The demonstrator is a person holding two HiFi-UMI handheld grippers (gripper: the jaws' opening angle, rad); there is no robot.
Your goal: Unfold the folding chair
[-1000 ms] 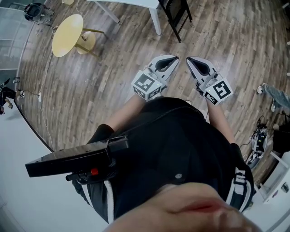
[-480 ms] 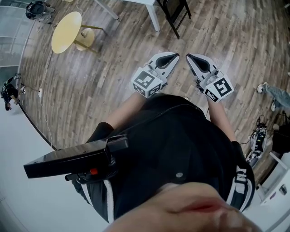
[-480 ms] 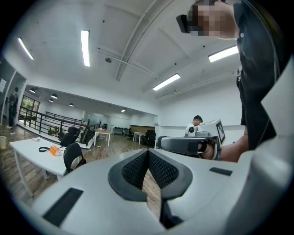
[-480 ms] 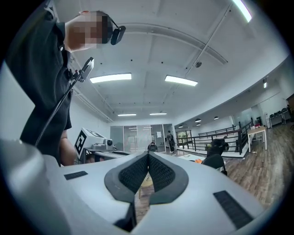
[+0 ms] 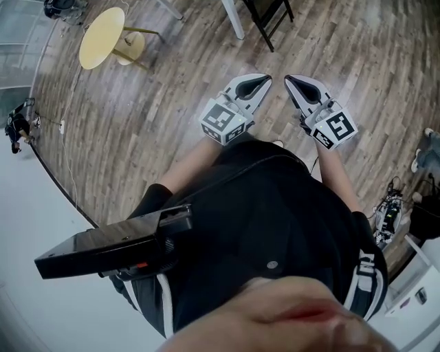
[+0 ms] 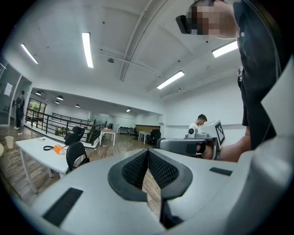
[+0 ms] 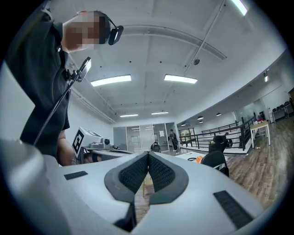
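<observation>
The top edge cuts off the black chair (image 5: pixel 260 20), so I cannot tell whether it is folded. Beside it, only a white table leg (image 5: pixel 234 20) shows.

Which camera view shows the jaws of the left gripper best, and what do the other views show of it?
The left gripper view. It looks straight along the left gripper; its dark pads meet with nothing between. The head view shows it only from above, tips together. The right gripper view shows mainly its marker cube.
</observation>
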